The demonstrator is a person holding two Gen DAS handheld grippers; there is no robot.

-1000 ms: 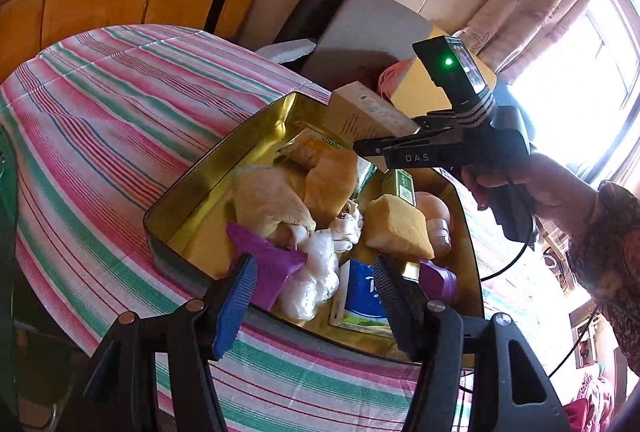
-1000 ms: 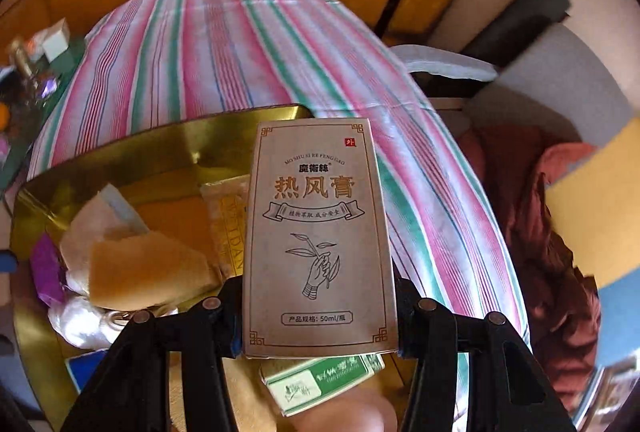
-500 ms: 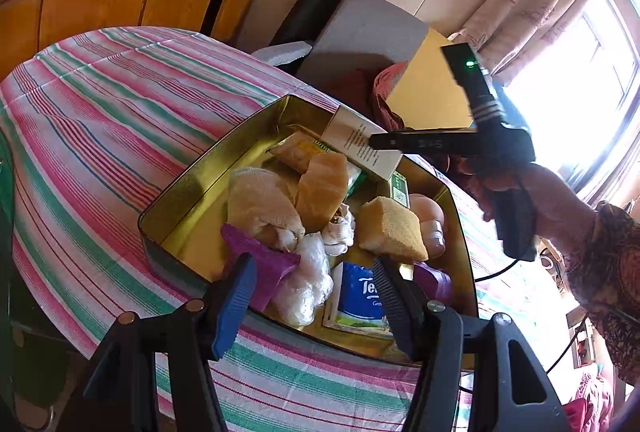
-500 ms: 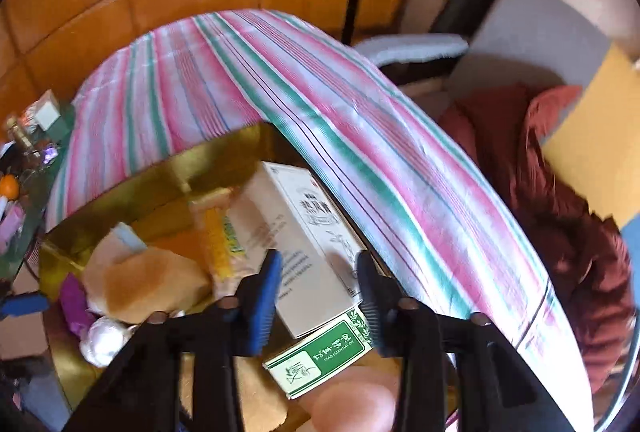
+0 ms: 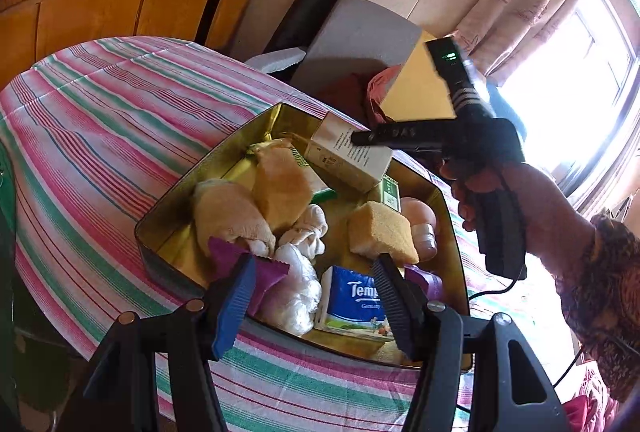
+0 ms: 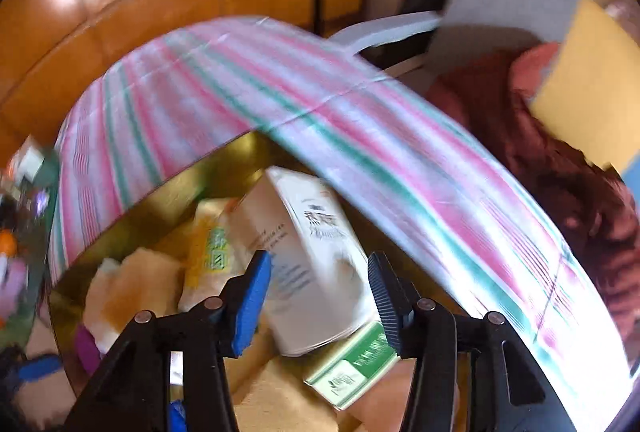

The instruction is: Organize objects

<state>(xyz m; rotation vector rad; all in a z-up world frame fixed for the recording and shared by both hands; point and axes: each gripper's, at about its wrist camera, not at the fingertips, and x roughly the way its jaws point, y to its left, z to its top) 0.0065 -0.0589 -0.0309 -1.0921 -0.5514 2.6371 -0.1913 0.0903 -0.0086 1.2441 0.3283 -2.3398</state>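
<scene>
A gold tin (image 5: 180,192) sits on the striped tablecloth, full of small items. A beige carton (image 5: 348,160) lies tilted in its far corner, on a yellow-green packet. My right gripper (image 5: 356,138), held by a hand, hovers just over that carton. In the right wrist view, which is blurred, the carton (image 6: 304,216) lies loose beyond the right gripper (image 6: 318,262). Its jaws are opening and their pads do not touch the carton. My left gripper (image 5: 314,264) hangs open over the tin's near edge, with nothing between its fingers.
The tin also holds a yellow sponge (image 5: 382,230), a blue tissue pack (image 5: 356,298), a white plastic bundle (image 5: 296,284), a purple piece (image 5: 240,256) and a green-and-white box (image 6: 352,364). A grey chair (image 5: 356,44) stands behind the table. The striped tablecloth (image 5: 100,120) stretches left.
The right gripper rolled and let go of the beige carton, which now lies tilted in the tin's far corner. The gripper has drawn back a little. The left gripper stayed put.
</scene>
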